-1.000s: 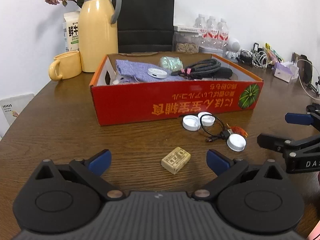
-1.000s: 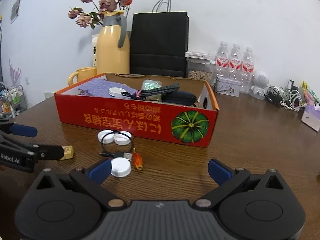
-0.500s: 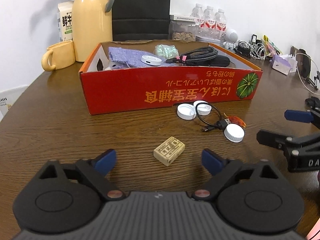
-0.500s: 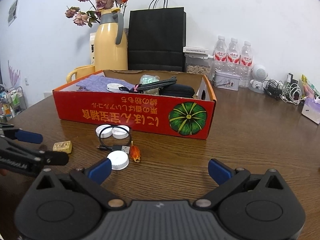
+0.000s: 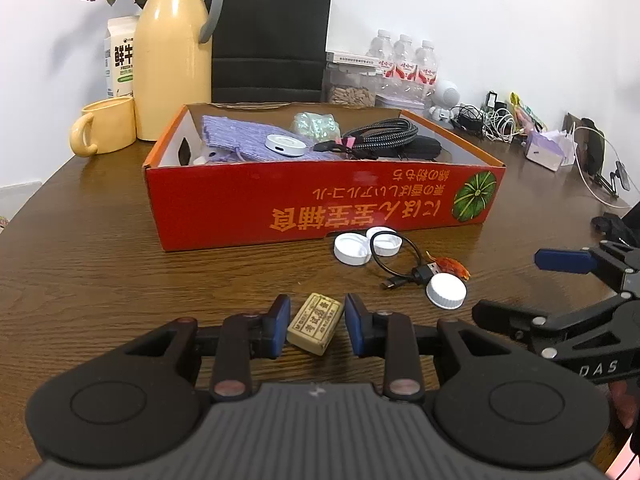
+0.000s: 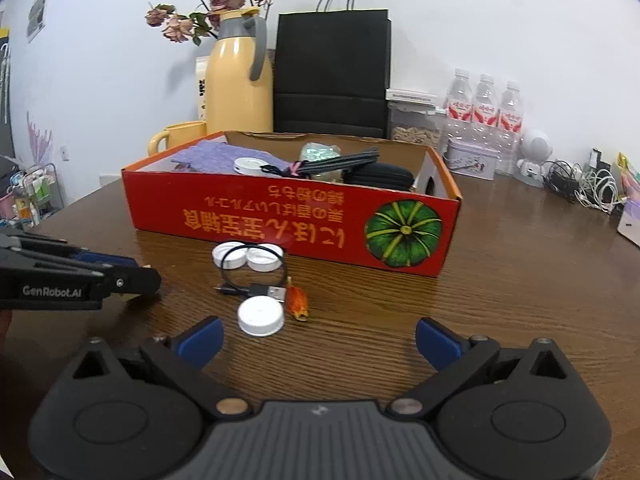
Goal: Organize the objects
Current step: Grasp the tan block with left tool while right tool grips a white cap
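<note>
A small tan block with printed characters [image 5: 316, 323] lies on the wooden table between the blue pads of my left gripper [image 5: 316, 322]. The jaws are narrowed around it, with small gaps on both sides. My right gripper [image 6: 318, 342] is open and empty above the table; it also shows at the right in the left wrist view [image 5: 560, 280]. A red cardboard box [image 5: 320, 196] holds a purple cloth, a white disc, cables and a black case. In front of it lie white caps [image 5: 352, 249], a black USB cable [image 5: 404, 268], another white cap [image 5: 446, 290] and an orange scrap [image 5: 452, 266].
Behind the box stand a yellow thermos [image 5: 174, 52], a yellow mug [image 5: 106, 126], a milk carton [image 5: 120, 62], a black paper bag [image 5: 272, 32], water bottles [image 5: 404, 64] and a jar. Cables and chargers [image 5: 492, 124] crowd the far right of the table.
My left gripper moved forward and lower, and its jaws closed in from wide open around the tan block. My right gripper stayed open and shifted only slightly.
</note>
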Demonstrator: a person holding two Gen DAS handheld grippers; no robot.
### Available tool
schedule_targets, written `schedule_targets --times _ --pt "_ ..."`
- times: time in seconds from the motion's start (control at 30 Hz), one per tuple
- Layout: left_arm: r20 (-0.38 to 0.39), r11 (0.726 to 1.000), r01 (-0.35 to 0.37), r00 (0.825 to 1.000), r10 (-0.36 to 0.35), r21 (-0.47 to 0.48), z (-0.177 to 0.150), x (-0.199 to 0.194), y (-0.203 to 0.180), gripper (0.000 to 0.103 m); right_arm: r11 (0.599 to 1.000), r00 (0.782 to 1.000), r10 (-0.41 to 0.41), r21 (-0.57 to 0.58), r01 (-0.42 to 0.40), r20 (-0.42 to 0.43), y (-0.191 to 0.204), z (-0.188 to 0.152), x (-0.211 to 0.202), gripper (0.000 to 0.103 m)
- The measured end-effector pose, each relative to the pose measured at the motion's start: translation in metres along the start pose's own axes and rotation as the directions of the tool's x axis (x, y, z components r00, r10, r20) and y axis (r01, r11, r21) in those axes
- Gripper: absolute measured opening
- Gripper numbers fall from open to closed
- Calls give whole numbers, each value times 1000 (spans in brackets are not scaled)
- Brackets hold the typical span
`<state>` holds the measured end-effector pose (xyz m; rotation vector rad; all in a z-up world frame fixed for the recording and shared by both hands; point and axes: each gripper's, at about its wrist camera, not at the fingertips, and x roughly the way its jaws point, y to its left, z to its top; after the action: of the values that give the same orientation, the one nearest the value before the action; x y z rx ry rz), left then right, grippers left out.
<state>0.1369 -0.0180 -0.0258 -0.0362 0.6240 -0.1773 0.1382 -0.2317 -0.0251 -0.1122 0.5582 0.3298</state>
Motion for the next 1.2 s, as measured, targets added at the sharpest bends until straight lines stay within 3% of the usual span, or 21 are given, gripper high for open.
schedule_targets --times 0.27,0.33,0.47,0.7,0.8,1.2 --pt "23 1000 -1 1000 1 -17 -2 -10 5 30 998 998 45 -30 -46 -48 17 1 10 70" --pt "29 1000 -3 1000 3 -26 -2 -12 8 30 998 996 60 -32 -62 -60 20 1 12 69" --pt "34 999 -4 999 5 -36 -3 -17 11 30 996 994 82 -20 -83 -66 23 4 14 50" --pt "47 999 -2 999 5 -53 -4 -26 16 30 997 994 75 -22 -77 -74 29 12 23 39" --pt "53 998 -8 999 11 -63 -5 -30 20 30 997 995 72 -28 -75 -73 31 14 24 27" --pt "103 997 -18 994 25 -69 4 -42 24 30 997 998 70 -38 -70 -8 34 22 10 27"
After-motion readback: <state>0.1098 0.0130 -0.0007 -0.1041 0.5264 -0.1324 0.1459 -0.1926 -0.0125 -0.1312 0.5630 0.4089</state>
